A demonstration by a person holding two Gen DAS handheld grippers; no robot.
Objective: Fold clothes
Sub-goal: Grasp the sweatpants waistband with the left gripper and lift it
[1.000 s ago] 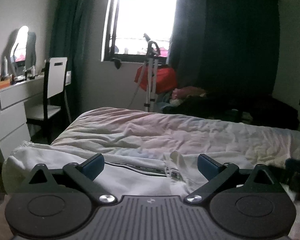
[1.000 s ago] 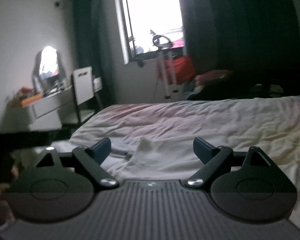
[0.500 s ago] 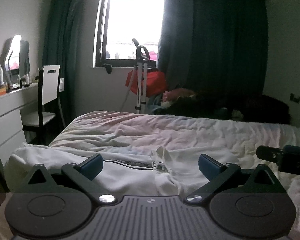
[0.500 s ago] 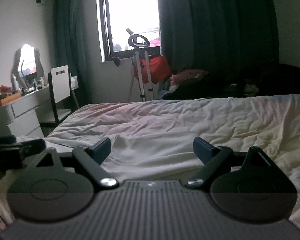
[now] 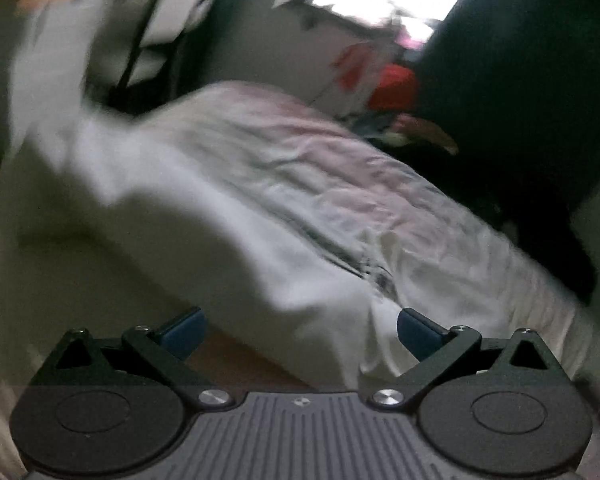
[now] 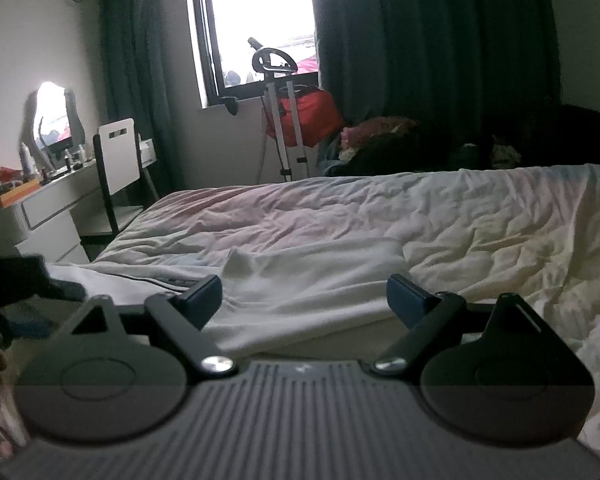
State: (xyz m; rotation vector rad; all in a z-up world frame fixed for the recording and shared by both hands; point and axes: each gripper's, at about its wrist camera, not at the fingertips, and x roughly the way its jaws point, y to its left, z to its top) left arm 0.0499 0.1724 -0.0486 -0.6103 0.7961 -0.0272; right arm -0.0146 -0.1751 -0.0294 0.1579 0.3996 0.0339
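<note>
A white garment [image 6: 300,280] with a dark zipper line lies spread near the front edge of the bed [image 6: 440,216]. It also shows in the blurred, tilted left wrist view [image 5: 204,240], hanging over the bed's edge. My left gripper [image 5: 300,328] is open and empty, just in front of and below the garment's hanging edge. My right gripper [image 6: 304,294] is open and empty, low over the garment's near edge. The left gripper's body [image 6: 16,276] shows dark at the left of the right wrist view.
A white dresser [image 6: 44,216] with a mirror and a white chair [image 6: 118,160] stand left of the bed. A stand with a red bag [image 6: 304,120], a window and dark curtains are behind. Dark clothes pile [image 6: 420,148] lies beyond the bed.
My left gripper has swung down and tilted sharply, so its view is now blurred and looks at the bed's edge. My right gripper has dropped slightly toward the garment. Both stay open.
</note>
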